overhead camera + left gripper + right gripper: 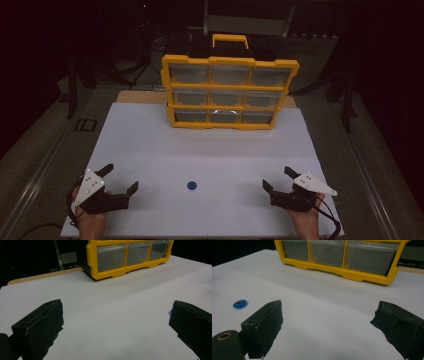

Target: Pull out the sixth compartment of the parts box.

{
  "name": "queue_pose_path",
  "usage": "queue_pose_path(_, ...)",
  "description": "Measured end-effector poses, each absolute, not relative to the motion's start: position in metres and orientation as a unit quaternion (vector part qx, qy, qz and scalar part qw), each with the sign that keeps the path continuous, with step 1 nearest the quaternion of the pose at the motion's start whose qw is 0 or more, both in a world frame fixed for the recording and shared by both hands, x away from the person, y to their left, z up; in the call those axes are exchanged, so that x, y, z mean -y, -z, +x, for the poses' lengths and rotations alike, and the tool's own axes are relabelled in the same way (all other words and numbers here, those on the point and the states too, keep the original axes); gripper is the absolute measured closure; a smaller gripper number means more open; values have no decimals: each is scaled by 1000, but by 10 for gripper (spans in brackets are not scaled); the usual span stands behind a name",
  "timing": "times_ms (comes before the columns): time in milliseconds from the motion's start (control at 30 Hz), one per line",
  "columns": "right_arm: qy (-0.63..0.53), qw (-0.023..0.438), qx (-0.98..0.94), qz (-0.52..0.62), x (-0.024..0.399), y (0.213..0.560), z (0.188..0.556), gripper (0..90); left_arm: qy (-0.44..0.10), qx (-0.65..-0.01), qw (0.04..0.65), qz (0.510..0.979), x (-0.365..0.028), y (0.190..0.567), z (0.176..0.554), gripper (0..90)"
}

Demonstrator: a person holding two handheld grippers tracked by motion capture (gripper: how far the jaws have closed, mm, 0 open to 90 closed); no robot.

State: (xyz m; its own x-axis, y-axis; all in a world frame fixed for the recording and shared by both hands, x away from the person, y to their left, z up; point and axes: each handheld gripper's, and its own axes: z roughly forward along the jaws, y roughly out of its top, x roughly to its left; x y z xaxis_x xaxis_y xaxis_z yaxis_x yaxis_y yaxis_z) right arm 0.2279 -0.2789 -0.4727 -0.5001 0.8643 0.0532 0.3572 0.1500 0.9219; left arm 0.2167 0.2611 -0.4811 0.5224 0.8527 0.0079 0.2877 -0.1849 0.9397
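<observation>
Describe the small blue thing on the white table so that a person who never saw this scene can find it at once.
Start from the yellow drawer organizer standing at the far side of the white table. Come toward the near edge, between the left gripper and the right gripper. There lies the blue ring, a flat round disc with a dark centre, the one loose item on the white surface.

Yellow organiser (pixel 230 92), blue ring (pixel 191 185), white table (pixel 210 145).

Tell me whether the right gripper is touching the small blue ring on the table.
Apart. The high view shows bare white table between the blue ring and the right gripper, whose jaws stand open; the right gripper view shows the same gap.
</observation>
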Motion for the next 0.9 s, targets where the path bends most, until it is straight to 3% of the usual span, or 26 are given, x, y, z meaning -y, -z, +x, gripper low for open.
queue_pose_path(900, -493, 262, -729, 396, 256, 455, 250, 76, -285, -399, 497, 716, -260, 482, 217, 0)
